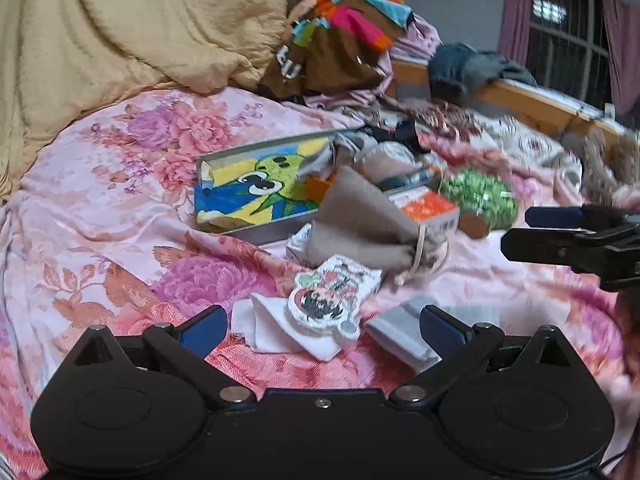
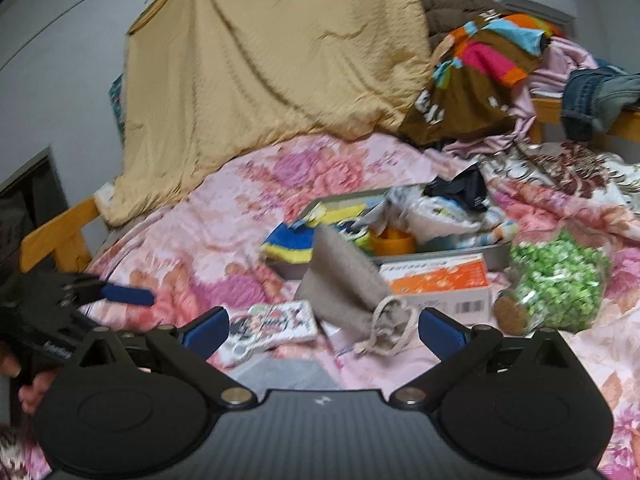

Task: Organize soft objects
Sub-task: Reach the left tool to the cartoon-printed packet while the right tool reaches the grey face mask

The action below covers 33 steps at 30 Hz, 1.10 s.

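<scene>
A bed covered with a pink floral spread is seen, its wooden frame showing at the left edge. In the middle a shallow metal tray is laid, with a grey drawstring pouch, an orange-and-white box and a bag of green pieces beside it. Nearer, a cartoon-printed flat piece and folded white cloth are spread, while a tan quilt is heaped at the far left.

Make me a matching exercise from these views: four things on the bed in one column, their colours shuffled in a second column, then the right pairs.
Things:
1. drawstring pouch
2. quilt heaped at the back
3. bag of wrapped sweets
4. carton beside the pouch

Colours:
A. green and white
B. orange and white
C. grey-brown
D. golden tan

Pairs: 1-C, 2-D, 3-A, 4-B
</scene>
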Motion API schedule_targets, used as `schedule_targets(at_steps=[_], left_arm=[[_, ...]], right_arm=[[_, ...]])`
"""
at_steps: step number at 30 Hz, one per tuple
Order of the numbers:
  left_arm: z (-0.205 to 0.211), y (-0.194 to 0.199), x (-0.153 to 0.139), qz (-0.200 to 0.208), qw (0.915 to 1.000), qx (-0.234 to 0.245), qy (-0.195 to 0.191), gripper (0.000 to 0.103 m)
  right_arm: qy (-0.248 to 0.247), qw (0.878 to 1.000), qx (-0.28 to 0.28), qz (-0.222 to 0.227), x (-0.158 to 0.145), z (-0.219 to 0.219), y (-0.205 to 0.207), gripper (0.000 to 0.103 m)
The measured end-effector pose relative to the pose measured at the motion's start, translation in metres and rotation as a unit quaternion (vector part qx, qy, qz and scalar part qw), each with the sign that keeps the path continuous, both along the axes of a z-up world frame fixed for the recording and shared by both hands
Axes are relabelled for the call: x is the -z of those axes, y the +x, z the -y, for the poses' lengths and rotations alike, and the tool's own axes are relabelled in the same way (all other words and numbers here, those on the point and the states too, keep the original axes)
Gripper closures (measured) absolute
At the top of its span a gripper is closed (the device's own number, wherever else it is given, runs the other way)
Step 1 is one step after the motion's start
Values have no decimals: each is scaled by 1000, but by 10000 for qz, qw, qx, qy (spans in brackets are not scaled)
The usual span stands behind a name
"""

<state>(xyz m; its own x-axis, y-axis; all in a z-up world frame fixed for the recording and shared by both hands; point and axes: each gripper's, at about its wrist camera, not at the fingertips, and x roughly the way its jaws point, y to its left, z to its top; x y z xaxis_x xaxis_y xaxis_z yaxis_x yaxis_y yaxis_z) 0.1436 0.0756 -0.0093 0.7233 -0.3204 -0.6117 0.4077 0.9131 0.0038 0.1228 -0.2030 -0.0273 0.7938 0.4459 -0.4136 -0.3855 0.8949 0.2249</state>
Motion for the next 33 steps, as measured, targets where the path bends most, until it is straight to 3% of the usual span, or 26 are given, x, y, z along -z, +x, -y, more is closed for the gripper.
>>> schedule_targets(at_steps=[14,25,33], left_arm=[[0,28,13,112,9977,516,419,1],[28,76,32,-393,9915,983,757,1],[47,106,47,-943,9862,943,981,15]], right_arm=[[-370,9962,-514,-591,32,-26,3,0],[-353,9922,-761,-919,60,-27,23,0],[-289,9918,-908,-852,63,-29,28,8]])
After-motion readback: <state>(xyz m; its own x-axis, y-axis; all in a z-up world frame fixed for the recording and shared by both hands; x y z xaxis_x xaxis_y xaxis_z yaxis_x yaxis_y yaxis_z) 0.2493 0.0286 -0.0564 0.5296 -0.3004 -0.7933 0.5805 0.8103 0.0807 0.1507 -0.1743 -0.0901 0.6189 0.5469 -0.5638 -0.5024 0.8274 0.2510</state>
